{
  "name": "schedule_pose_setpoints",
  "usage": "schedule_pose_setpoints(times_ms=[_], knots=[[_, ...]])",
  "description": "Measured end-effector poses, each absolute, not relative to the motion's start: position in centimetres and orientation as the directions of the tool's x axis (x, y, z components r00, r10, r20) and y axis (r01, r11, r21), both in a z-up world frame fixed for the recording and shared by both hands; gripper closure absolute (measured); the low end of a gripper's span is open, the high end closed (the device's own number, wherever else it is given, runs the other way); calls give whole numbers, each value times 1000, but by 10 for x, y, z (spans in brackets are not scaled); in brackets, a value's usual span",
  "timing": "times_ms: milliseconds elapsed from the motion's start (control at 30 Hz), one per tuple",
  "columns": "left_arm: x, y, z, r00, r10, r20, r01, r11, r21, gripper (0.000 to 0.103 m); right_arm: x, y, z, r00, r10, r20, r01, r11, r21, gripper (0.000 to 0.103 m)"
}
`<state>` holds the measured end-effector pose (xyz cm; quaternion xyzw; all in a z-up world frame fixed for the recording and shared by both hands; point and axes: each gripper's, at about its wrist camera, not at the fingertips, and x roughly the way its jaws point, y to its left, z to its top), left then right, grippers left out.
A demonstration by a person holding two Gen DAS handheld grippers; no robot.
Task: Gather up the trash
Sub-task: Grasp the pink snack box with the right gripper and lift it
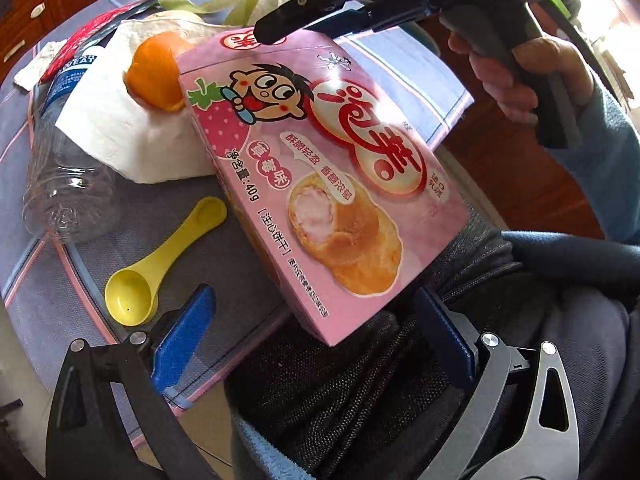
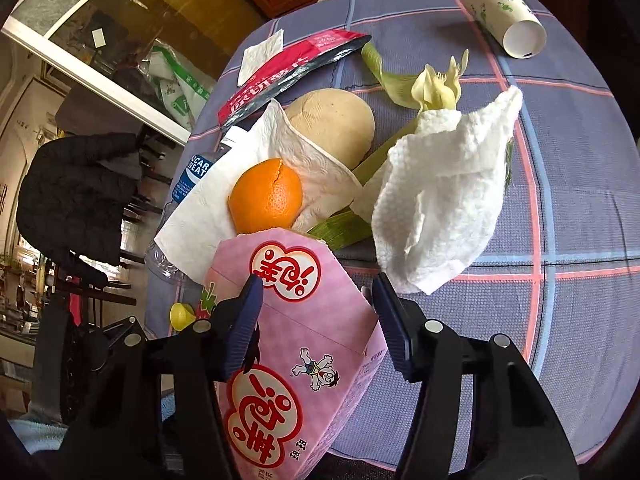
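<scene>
Right claw (image 2: 318, 312) stood about half open around the top end of the pink snack box (image 2: 296, 344). Its left pad (image 2: 244, 320) looked to be touching the box's face, while the right pad (image 2: 394, 322) sat just beside the box's edge, so whether the grip was firm could not be told. The box was tilted, its lower end hanging past the desk (image 1: 48, 280) edge over the person's lap.

Left claw (image 1: 316, 332) was wide, holding nothing, with the box's lower corner between its blue pads (image 1: 184, 336) but not pressed.

Judging by this, the step in hand was picking up the box as the first piece of trash. The next move called for a firm squeeze on the cardboard and a lift clear of the orange peel (image 2: 266, 196) and paper towel (image 2: 440, 196) lying close behind it. No bin or bag showed in either view.
</scene>
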<state>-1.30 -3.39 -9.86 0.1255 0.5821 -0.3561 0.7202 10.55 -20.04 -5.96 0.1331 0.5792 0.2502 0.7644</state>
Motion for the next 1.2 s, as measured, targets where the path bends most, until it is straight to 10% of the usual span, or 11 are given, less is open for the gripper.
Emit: schedule_pose_setpoints(times_ms=[900,1200], knots=[[54,-45,-78,302,-246,-921,438,894,-95,4,-11,-300,-13,327,544,-773,-172,838,518,45],[62,-55,-90,322,-116,-940,443,895,41,4,-29,-308,14,343,703,-623,-263,708,655,59]])
